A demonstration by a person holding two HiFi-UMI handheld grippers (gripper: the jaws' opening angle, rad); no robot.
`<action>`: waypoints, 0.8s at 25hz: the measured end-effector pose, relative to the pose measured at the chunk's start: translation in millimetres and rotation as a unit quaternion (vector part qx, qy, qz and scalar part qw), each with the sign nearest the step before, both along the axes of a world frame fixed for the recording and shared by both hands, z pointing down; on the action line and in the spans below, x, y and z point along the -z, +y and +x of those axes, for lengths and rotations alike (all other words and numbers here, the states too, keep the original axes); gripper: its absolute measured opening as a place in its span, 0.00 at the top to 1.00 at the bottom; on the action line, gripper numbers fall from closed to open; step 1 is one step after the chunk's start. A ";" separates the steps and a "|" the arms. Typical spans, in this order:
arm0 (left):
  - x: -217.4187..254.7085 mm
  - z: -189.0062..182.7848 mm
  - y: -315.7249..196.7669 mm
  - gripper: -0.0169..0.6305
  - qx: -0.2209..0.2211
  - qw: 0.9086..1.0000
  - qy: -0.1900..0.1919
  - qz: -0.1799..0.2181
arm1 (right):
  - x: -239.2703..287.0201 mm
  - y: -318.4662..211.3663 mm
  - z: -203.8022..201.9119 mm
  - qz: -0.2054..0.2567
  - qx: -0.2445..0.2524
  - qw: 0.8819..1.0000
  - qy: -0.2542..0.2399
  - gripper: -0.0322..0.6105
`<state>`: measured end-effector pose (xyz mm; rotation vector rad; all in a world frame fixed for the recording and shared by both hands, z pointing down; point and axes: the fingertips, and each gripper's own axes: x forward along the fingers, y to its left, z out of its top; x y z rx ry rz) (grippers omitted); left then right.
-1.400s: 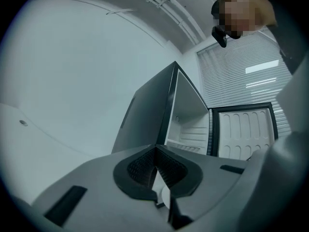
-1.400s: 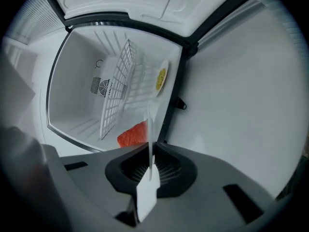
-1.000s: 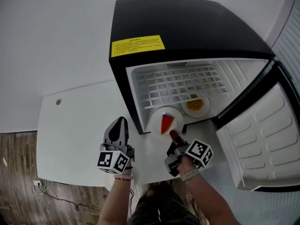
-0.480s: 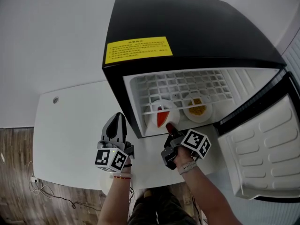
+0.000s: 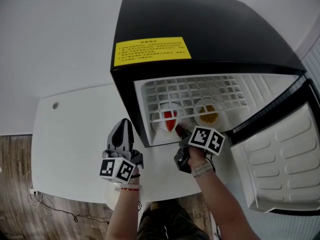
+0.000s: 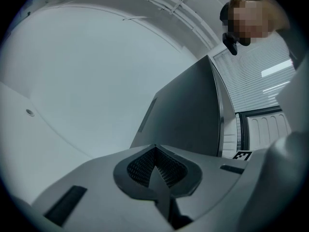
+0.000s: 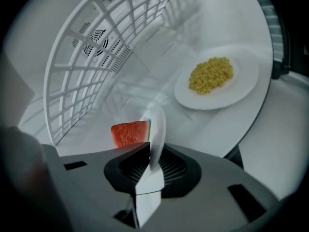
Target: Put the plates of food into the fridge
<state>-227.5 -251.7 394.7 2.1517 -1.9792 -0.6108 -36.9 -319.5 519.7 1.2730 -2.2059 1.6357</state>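
A white plate [image 5: 167,118] with a red watermelon slice [image 7: 130,133] rests on the fridge floor, under the wire shelf [image 5: 195,96], at the left. My right gripper [image 5: 179,130] reaches into the fridge mouth with the plate's near rim [image 7: 157,129] between its pads; its jaws are opening. To the right lies a second white plate [image 7: 217,81] with yellow corn. My left gripper [image 5: 123,124] hovers over the white table beside the fridge's left wall, shut and empty, pointing at the black fridge side [image 6: 188,115].
The black fridge [image 5: 200,34] stands on the white table [image 5: 75,134], its door [image 5: 280,154] swung open to the right. A vent grille [image 7: 99,45] sits on the fridge's back wall. Wood floor and cables show at the lower left.
My right gripper has pushed the watermelon plate forward from the fridge's threshold to under the wire shelf, beside the corn plate. The left gripper has stayed in place.
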 end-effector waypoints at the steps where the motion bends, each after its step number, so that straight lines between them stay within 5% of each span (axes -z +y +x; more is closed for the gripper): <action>1: -1.1 -0.4 1.2 0.96 -0.001 1.000 0.003 0.002 | 0.1 -1.3 -0.1 0.007 0.012 1.000 0.018 0.89; 10: 0.7 -3.3 8.6 0.96 0.001 1.000 0.009 -0.007 | 4.7 -6.9 1.8 0.108 0.052 0.983 0.136 0.82; 20: 1.7 -5.7 15.2 0.96 -0.001 1.000 0.020 -0.001 | 7.5 -14.7 6.3 0.147 0.057 0.967 0.201 0.77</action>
